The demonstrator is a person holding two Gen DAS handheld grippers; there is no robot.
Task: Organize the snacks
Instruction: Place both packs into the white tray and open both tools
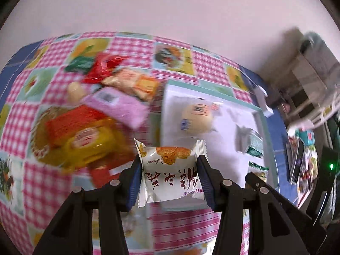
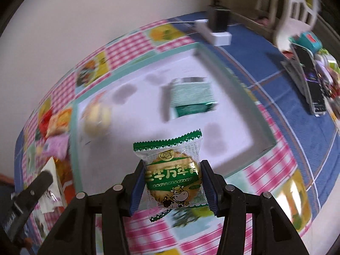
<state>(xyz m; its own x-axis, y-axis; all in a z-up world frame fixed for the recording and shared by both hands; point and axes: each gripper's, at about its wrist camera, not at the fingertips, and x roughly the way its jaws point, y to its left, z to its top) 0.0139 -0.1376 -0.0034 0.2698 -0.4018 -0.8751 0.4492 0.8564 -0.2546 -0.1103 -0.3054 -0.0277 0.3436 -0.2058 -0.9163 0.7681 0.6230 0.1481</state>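
Both grippers are closed on snacks and held above the table. Between the blue pads of the left gripper a white snack packet with red lettering is clamped by its two side edges, so that its printed face stays flat toward the camera and the contents are not crushed. In the right gripper a green-edged biscuit packet with a cow drawn on it is pinched in the same way, across its width, with the crimped top seam left free above the pads.

Each packet is carried over the near part of a shallow white tray with a pale green rim, which lies on a checked tablecloth. Two items are already seen inside the tray: a round pale bun in clear wrap and a green striped packet. The tray is judged to be the collecting place, which would explain why both held packets are brought toward it.

To the left of the tray, a loose pile of unsorted snacks is left on the cloth, among them red, yellow and pink wrappers. Much of the sorting is therefore judged to remain.

Surroundings are blurred in both views, while the held packets stay sharp. Beyond the tray, a white power strip and other clutter are kept well apart from the snacks.
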